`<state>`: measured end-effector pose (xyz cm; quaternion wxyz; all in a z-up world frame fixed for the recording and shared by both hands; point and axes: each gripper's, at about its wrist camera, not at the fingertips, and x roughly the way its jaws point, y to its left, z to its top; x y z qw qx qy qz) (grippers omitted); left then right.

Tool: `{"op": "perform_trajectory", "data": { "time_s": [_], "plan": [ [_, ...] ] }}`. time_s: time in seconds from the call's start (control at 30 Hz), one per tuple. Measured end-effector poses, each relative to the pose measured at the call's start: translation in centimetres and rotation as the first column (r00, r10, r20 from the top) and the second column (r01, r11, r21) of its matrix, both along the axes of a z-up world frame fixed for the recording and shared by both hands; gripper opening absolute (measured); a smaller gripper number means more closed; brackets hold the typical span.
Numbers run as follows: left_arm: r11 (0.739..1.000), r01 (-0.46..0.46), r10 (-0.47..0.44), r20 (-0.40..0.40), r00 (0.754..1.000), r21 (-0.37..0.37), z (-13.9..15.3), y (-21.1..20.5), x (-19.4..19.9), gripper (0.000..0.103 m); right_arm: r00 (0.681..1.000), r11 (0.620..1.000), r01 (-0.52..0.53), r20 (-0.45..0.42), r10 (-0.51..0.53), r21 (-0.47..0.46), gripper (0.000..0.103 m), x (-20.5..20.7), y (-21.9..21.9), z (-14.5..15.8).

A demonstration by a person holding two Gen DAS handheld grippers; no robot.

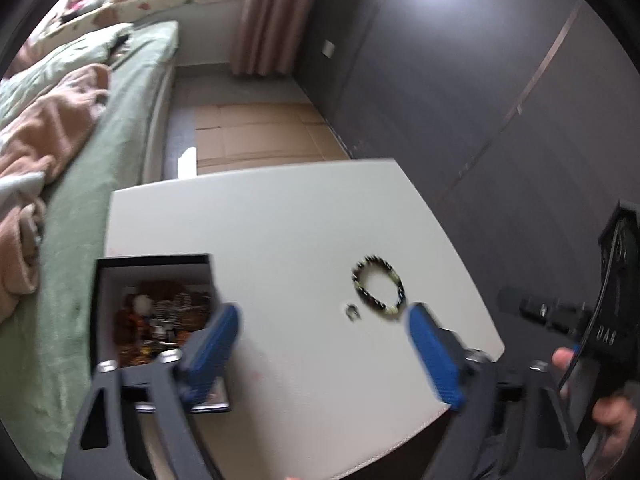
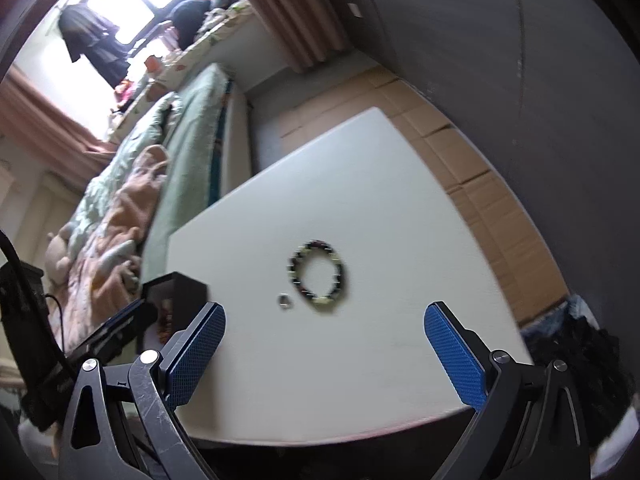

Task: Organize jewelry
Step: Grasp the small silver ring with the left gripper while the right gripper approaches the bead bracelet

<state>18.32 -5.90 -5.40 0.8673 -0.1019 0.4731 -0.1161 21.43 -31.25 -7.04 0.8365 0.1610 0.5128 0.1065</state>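
Jewelry lies in two places on the white table. A beaded bracelet of dark and pale green beads rests flat on the bare tabletop toward the right, and just beside it, nearer the camera, sits a small metal ring, close to the bracelet but not touching it. At the table's left edge stands an open black box with white inner walls, filled with a jumble of orange, brown and white pieces too blurred to tell apart.

In the left wrist view, the left gripper hangs over the near part of the table with its blue pads spread wide and nothing between them. One pad overlaps the box's right wall in the picture and the other sits below the bracelet; whether either one touches anything cannot be told through the blur. At the right edge of this view a hand grips the black handle of the other tool.

In the right wrist view, the right gripper likewise stands wide apart and empty above the tabletop, with the bracelet and ring ahead of its fingertips and clear of both pads. The box shows at the left, beyond its left finger. A bed with green and pink bedding runs alongside the table.
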Motion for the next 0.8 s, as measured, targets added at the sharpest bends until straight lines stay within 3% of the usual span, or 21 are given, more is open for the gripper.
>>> {"op": "perform_trajectory", "data": {
  "time_s": [0.3, 0.43, 0.5, 0.57, 0.63, 0.7, 0.8],
  "plan": [
    [0.995, 0.079, -0.074, -0.081, 0.994, 0.061, -3.1, -3.7, 1.7, 0.097, 0.995, 0.995, 0.093, 0.026, -0.094, 0.019, 0.100, 0.8, -3.5, -0.1],
    [0.995, 0.062, -0.055, -0.094, 0.994, 0.079, -4.0, -4.4, 2.4, 0.097, 0.992, 0.991, 0.125, 0.016, -0.126, 0.050, 0.100, 1.2, -4.6, -0.6],
    [0.995, 0.066, -0.058, -0.096, 0.994, 0.073, -4.4, -4.7, 2.8, 0.089, 0.989, 0.988, 0.144, 0.006, -0.145, 0.055, 0.100, 1.5, -5.1, -1.0],
    [0.994, 0.068, -0.058, -0.124, 0.991, 0.080, -5.1, -5.0, 3.3, 0.068, 0.989, 0.988, 0.151, 0.002, -0.151, 0.032, 0.099, 1.8, -5.2, -1.2],
    [0.995, 0.071, -0.059, -0.155, 0.986, 0.071, -6.0, -5.3, 3.8, 0.059, 0.989, 0.989, 0.146, -0.007, -0.146, -0.006, 0.093, 2.2, -5.0, -1.4],
    [0.995, 0.073, -0.060, -0.180, 0.982, 0.063, -6.7, -5.5, 4.2, 0.053, 0.990, 0.990, 0.136, -0.031, -0.137, -0.019, 0.087, 2.7, -4.9, -1.8],
    [0.995, 0.072, -0.058, -0.189, 0.980, 0.068, -7.4, -6.0, 4.6, 0.047, 0.990, 0.991, 0.128, -0.052, -0.131, -0.047, 0.086, 3.1, -4.8, -2.4]
  ]
}}
